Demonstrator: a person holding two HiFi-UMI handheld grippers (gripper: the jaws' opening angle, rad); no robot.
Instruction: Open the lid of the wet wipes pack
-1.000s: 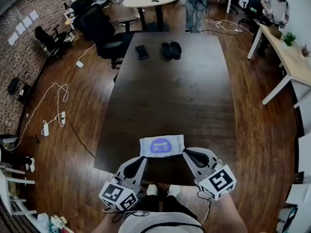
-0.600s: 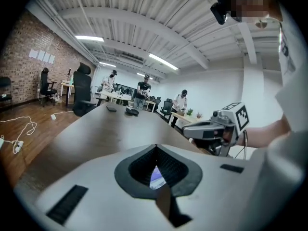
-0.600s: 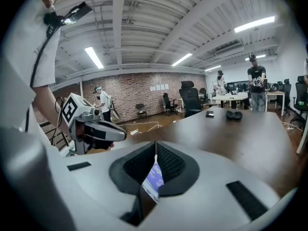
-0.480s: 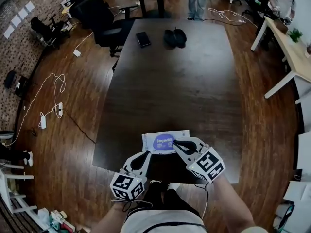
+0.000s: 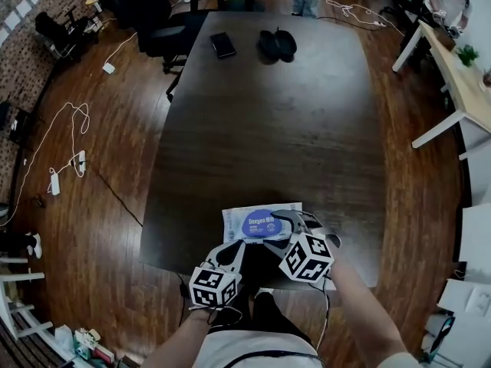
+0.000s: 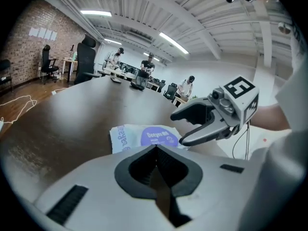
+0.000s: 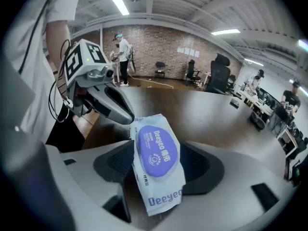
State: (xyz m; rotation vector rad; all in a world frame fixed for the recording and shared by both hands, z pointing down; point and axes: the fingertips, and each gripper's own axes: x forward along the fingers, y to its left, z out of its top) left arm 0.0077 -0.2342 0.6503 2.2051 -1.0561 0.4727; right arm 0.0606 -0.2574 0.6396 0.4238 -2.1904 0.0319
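Right gripper view, approach step: my right gripper (image 5: 290, 221) jaws opening astride the wet wipes pack (image 7: 161, 196) (left gripper (image 6: 155, 148) closed, empty); next I must nip the lid (image 7: 157, 150) edge.

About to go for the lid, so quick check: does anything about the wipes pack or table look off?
Nothing stands out. The wet wipes pack lies flat on the table near its front edge, purple lid shut, wrapper intact. The right gripper is opening its jaws with the pack between them.
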